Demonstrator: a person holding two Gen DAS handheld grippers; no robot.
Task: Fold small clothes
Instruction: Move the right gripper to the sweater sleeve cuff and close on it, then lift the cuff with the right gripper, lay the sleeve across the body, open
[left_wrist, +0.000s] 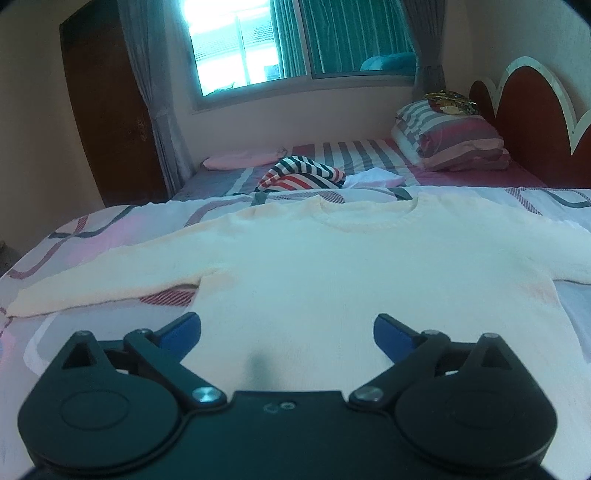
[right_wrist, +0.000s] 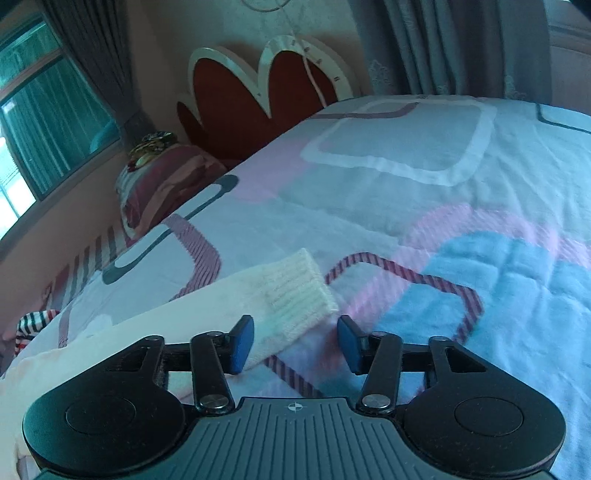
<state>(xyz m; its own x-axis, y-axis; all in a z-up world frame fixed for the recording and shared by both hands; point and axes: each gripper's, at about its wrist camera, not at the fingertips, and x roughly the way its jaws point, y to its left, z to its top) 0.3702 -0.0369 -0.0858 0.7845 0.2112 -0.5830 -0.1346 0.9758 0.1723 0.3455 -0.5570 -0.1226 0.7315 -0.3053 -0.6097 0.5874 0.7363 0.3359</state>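
While the bed (left_wrist: 92, 236) carries everything under its patterned quilt, the cream sweater (left_wrist: 332, 266) lies spread flat on it, front up, neckline toward the far side and both sleeves stretched out to the sides. It looks laid out that way so the sleeves can be folded in first. That is 1 sweater being worked on.

Farther back, 1 striped garment (left_wrist: 303, 177) sits crumpled beside 1 pale pink piece (left_wrist: 240, 162), probably waiting their turn, and 1 stack of folded bedding (left_wrist: 450, 144) rests by the headboard (left_wrist: 528, 96).

Now the tools: 2 claws, 1 per hand, each with 2 blue pads. The left claw (left_wrist: 287, 334) hovers low over the sweater's lower body, jaws spread wide, gripping nothing. It seems parked there, perhaps ready to pin or pinch the hem.

Over on the other side, the right claw (right_wrist: 295, 341) is lined up on the ribbed cuff (right_wrist: 295, 291) of the sweater's sleeve. Its jaws stand about halfway apart, the left pad over the sleeve fabric and the right pad over bare quilt, so the cuff edge sits between them. Nothing is clamped yet; the next move is likely a pinch on that cuff.
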